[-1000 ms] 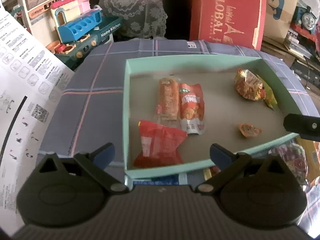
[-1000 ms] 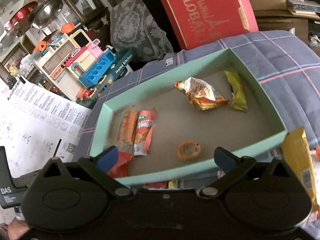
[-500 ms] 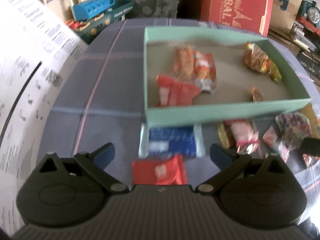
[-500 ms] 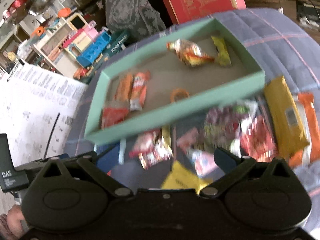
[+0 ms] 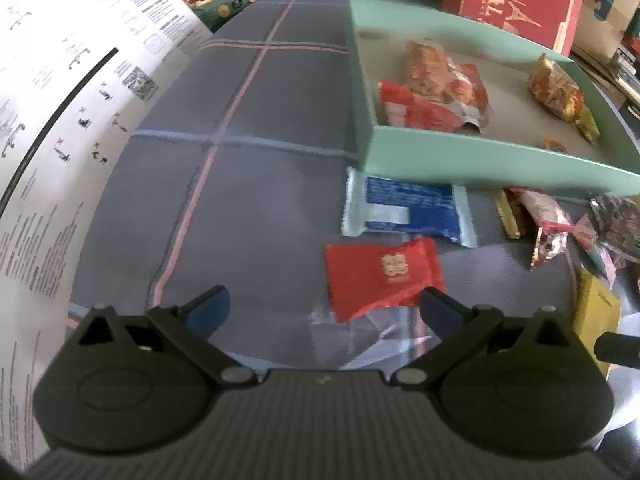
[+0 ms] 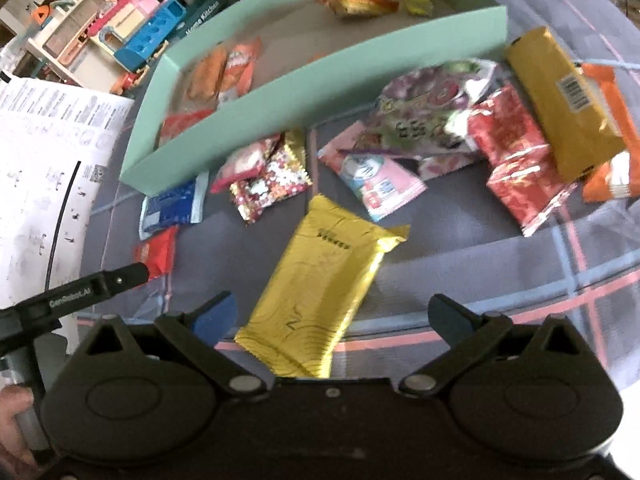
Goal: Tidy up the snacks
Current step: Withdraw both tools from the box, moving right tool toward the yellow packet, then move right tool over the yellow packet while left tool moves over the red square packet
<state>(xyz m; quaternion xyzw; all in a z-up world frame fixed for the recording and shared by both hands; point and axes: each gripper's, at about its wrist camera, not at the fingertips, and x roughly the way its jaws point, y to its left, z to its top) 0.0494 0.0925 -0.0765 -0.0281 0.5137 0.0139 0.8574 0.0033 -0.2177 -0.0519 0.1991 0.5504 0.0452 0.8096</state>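
Covering the counter (image 5: pixel 248 184), a grey plaid cloth is seen under everything. On it a mint-green tray (image 6: pixel 320 80) is set at the far side, with several snacks already inside: an orange packet (image 6: pixel 240 68), a red packet (image 5: pixel 416 112) and a crinkled orange-yellow bag (image 6: pixel 352 0). In front of the tray, loose snacks are spread on the cloth: a long gold packet (image 6: pixel 564 100) at the right, a yellow foil packet (image 6: pixel 320 300) nearest the right claw (image 6: pixel 332 316), a blue wrapper (image 5: pixel 408 212) touching the tray's near wall, and a small red pouch (image 5: pixel 384 276) just beside it. The left claw (image 5: pixel 324 312) is held released above the cloth, nothing between its fingers. The right claw is likewise spread wide, with the yellow foil packet lying between its tips, ungripped.
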